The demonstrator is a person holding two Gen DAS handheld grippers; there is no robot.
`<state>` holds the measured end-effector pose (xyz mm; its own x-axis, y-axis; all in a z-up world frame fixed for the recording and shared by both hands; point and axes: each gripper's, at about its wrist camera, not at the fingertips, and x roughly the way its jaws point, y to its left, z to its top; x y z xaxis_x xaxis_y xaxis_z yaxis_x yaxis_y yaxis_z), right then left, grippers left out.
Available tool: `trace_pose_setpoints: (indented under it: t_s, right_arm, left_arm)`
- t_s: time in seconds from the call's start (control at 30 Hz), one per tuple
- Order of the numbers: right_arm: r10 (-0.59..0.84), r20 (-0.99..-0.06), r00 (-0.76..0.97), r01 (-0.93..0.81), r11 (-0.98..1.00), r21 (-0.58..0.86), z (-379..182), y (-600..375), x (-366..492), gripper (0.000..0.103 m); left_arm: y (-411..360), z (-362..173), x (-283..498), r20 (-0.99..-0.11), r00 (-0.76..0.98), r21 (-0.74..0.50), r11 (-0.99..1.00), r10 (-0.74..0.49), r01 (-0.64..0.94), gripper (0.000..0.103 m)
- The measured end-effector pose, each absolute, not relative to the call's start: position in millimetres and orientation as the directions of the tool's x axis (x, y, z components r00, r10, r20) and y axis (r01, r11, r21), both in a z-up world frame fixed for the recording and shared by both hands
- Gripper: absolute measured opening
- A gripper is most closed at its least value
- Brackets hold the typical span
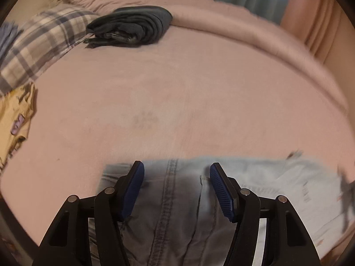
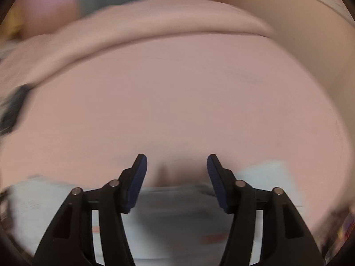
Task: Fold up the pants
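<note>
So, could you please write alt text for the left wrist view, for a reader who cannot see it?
The left hand-held gripper hovers open above light blue jeans lying on a pink bedsheet. Farther back lie folded dark pants beside a plaid pillow.

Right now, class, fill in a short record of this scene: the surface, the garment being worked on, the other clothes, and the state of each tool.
surface: bed with pink sheet
garment: light blue jeans, lying flat at the near edge, seam visible between the fingers
left tool: open, over the jeans, not gripping
right tool: open, nothing between the pads; view blurred
other clothes: dark folded garment at the far side; plaid cloth beside it; yellow garment at the left edge
</note>
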<state>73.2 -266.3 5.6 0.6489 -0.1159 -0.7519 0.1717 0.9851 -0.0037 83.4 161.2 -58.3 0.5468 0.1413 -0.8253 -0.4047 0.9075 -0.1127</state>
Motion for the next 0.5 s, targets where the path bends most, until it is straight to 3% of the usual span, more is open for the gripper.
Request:
trace_pose_setpoints:
  t_s: [0.1, 0.17, 0.33, 0.4, 0.43, 0.47, 0.5]
  right_arm:
    - [0.147, -0.795, 0.589, -0.017, 0.985, 0.169, -19, -195, 98, 0.058]
    - [0.23, -0.823, 0.519, -0.079, 0.972, 0.222, -40, -153, 114, 0.057]
    - [0.204, -0.881, 0.426, -0.151, 0.977, 0.154, -83, -87, 142, 0.055]
    - [0.167, -0.898, 0.407, -0.158, 0.981, 0.111, -94, -79, 153, 0.03]
    - [0.162, -0.895, 0.416, -0.172, 0.98, 0.098, -101, -76, 155, 0.025]
    - [0.173, -0.881, 0.441, -0.2, 0.976, 0.092, -99, -73, 150, 0.012]
    - [0.163, -0.867, 0.471, -0.196, 0.978, 0.077, -91, -76, 146, 0.009]
  left_arm:
    - [151, -60, 80, -0.822, 0.537, -0.047, 0.916, 0.192, -0.399, 0.064]
    - [151, -60, 76, -0.819, 0.542, -0.045, 0.92, 0.19, -0.39, 0.064]
    - [159, -59, 59, -0.804, 0.581, -0.114, 0.927, 0.124, -0.357, 0.062]
    - [165, -59, 57, -0.8, 0.593, -0.146, 0.927, 0.095, -0.346, 0.061]
    - [166, -59, 57, -0.799, 0.596, -0.159, 0.925, 0.086, -0.346, 0.061]
    - [167, -58, 57, -0.798, 0.598, -0.167, 0.923, 0.08, -0.346, 0.061]
    - [167, -58, 57, -0.797, 0.599, -0.168, 0.923, 0.078, -0.345, 0.061]
